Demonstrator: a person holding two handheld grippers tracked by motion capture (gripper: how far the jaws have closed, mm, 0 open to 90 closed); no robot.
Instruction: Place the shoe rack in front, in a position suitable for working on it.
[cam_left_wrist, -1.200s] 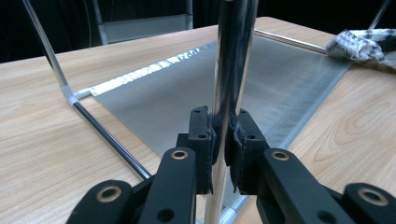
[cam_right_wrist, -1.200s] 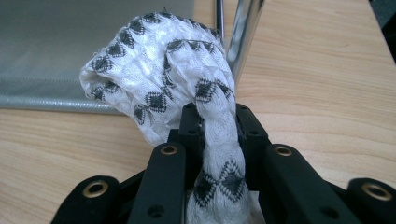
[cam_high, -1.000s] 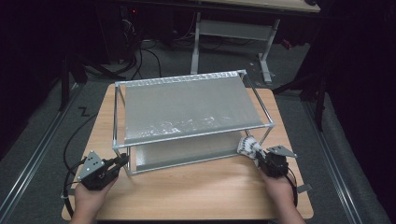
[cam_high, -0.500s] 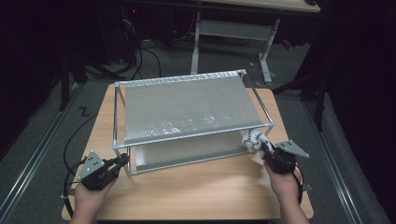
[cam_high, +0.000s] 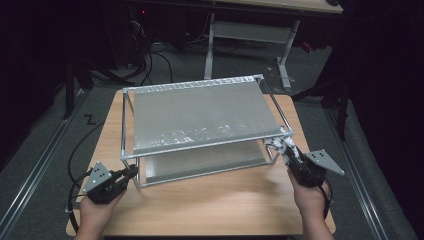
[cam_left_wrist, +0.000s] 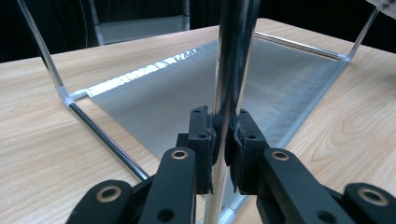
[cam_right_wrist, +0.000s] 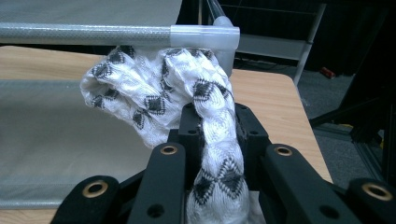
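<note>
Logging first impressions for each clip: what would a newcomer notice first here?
A two-shelf metal rack stands mid-table. At its near right corner the right gripper is shut on a white cloth with dark diamonds, bunched just under the top rail. At the near left corner the left gripper clamps the rack's upright post.

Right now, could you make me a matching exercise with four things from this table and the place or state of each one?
1. left hand-held gripper
2. right hand-held gripper
3. patterned cloth
4. rack

a. white with dark diamonds, bunched at the rack's near right corner
b. shut on the rack's upright post
c. stands on the wooden table, two grey shelves
d. shut on the cloth

Pairs: 1-b, 2-d, 3-a, 4-c
</note>
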